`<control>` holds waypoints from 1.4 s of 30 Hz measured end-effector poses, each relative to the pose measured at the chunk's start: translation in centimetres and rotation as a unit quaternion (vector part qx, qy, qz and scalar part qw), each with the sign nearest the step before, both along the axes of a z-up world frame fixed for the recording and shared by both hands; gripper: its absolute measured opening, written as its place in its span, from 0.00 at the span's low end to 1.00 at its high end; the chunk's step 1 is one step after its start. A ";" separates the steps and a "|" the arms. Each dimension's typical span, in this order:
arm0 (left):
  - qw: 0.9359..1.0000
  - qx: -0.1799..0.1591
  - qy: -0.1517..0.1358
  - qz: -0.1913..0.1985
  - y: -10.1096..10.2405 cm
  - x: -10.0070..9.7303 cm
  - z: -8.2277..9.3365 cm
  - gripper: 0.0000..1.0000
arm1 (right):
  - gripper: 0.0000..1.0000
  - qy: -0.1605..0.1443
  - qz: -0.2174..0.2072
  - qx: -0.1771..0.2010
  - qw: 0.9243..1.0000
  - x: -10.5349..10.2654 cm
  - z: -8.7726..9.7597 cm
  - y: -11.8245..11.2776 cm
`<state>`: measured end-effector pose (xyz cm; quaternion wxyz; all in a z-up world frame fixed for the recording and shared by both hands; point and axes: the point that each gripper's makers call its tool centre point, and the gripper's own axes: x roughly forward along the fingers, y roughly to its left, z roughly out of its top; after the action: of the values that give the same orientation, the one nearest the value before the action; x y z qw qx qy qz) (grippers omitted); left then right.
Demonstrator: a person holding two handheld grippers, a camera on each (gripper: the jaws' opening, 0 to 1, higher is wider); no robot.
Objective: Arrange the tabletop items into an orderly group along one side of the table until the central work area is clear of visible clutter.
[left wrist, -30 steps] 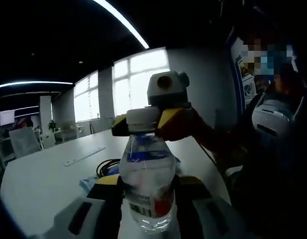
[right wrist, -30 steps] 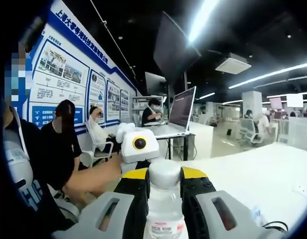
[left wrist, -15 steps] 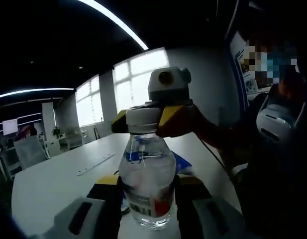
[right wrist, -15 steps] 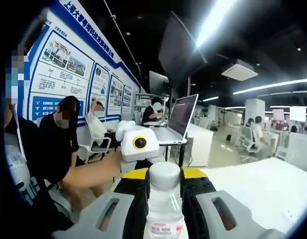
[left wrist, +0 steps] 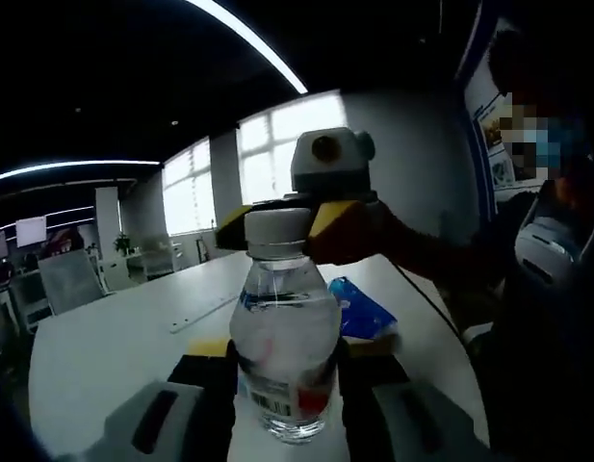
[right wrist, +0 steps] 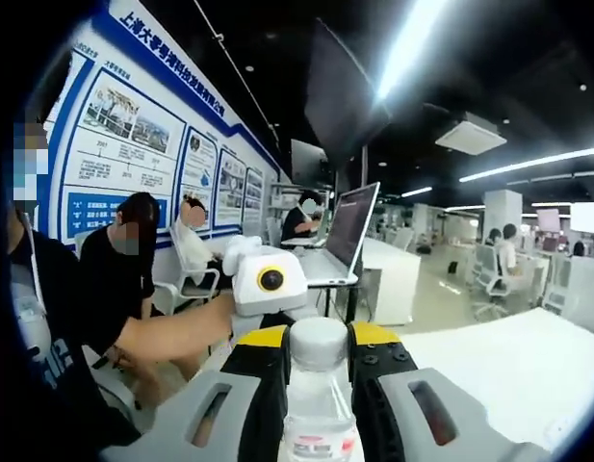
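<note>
Left gripper view is showing the left claw (left wrist: 282,371) clamping the body of a clear water bottle (left wrist: 283,351) held upright above the white counter (left wrist: 114,337), while the right claw (left wrist: 277,223) is gripping its white cap (left wrist: 277,229). Compared with a second ago, the black cable is dropping out of sight and a blue packet (left wrist: 362,310) is showing behind; the bottle is probably being carried toward the counter's edge.
</note>
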<state>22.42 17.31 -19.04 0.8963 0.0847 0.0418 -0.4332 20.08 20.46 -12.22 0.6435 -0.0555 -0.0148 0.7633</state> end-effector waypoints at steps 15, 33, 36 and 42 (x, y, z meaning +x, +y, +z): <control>0.999 -0.006 0.030 0.034 2.0 3.6 -2.4 0.39 | 0.20 0.003 -0.013 0.000 1.000 2.9 -2.2 1.4; 0.997 0.016 0.062 0.050 2.0 4.8 -4.9 0.39 | 0.20 0.025 -0.021 -0.006 0.999 4.9 -4.3 1.1; 0.997 0.011 0.062 0.048 1.8 4.7 -4.8 0.39 | 0.20 0.028 -0.020 -0.003 0.999 5.5 -3.7 1.0; 0.997 0.013 0.063 0.045 1.7 5.3 -4.7 0.39 | 0.20 0.025 -0.026 -0.004 0.999 5.9 -3.5 0.8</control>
<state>27.71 19.02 -23.75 0.9092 0.0668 0.1080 -0.3966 25.95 21.22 -15.70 0.6628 -0.0388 0.0058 0.7477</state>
